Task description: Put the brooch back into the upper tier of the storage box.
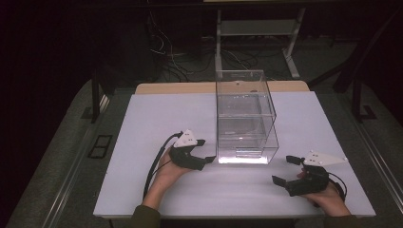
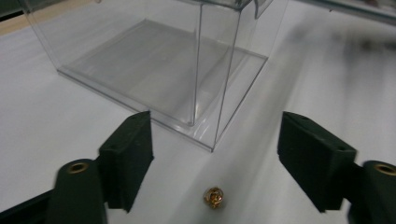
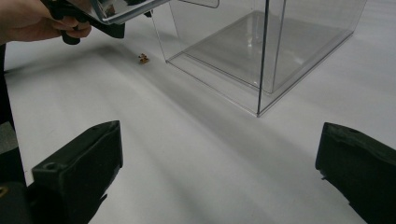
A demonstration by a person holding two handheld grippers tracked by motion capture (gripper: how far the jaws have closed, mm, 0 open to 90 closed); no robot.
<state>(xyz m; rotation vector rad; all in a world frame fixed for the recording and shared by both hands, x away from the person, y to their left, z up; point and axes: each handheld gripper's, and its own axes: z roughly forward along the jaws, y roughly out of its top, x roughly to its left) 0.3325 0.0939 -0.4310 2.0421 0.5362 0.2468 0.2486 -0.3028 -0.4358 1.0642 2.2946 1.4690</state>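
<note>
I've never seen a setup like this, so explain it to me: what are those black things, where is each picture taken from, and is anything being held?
A person sits at a white table and holds a hand-held claw in each hand, no robot arm involved. The high view looks down from above: the left claw sits near a clear box, the right claw off to its other side. The other two pictures come from cameras riding on each claw, looking out between its two black jaws. In the left gripper view a small gold ring lies on the table between the open jaws, in front of the box corner. Neither claw grips anything: both stand open, and the ring is untouched.
</note>
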